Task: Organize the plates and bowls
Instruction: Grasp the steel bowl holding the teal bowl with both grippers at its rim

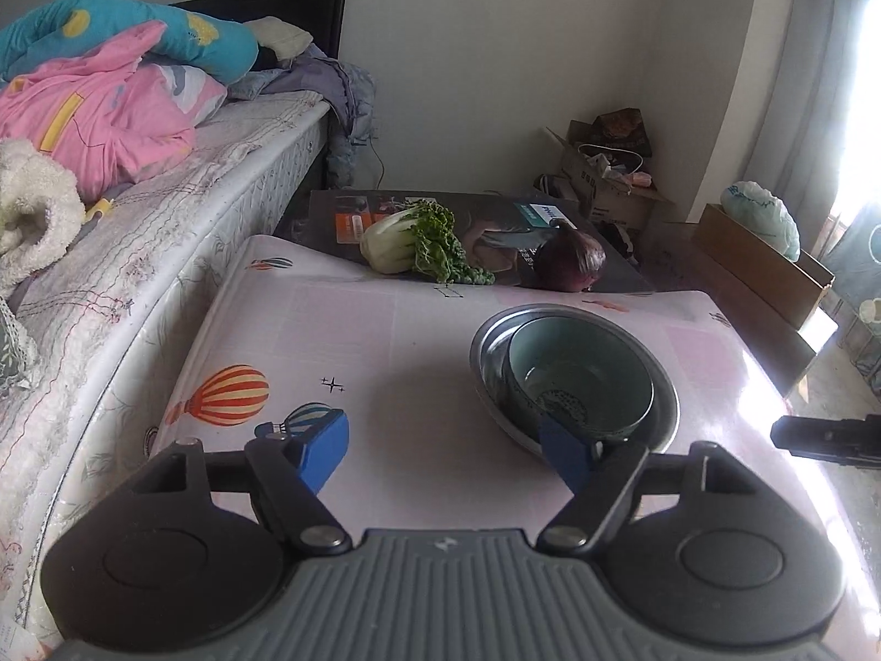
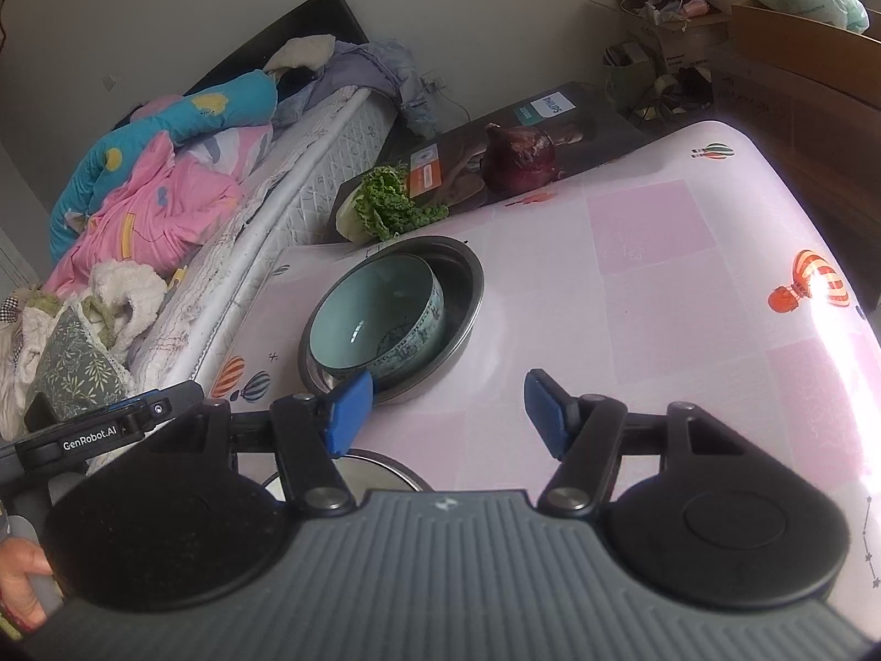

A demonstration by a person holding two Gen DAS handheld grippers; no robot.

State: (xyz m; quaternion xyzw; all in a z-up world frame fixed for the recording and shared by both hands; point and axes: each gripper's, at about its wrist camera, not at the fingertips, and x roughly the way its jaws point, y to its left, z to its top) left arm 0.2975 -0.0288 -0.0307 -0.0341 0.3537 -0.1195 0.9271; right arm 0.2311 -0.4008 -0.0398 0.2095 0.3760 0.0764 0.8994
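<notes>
A teal ceramic bowl (image 1: 578,380) sits nested inside a larger metal bowl (image 1: 663,391) on the pink table. Both show in the right wrist view, the teal bowl (image 2: 374,311) leaning inside the metal bowl (image 2: 462,281). My left gripper (image 1: 446,451) is open and empty, its right pad just at the near rim of the bowls. My right gripper (image 2: 449,413) is open and empty, to the right of the bowls and close to them. A rounded metal rim (image 2: 380,468) shows just under my right gripper's left finger.
A pak choi (image 1: 418,245), a red onion (image 1: 572,261) and a dark flat box (image 1: 495,231) lie at the table's far edge. A bed (image 1: 165,209) with bedding runs along the left. Cardboard boxes (image 1: 611,176) stand by the far wall. The other gripper (image 1: 831,438) enters from the right.
</notes>
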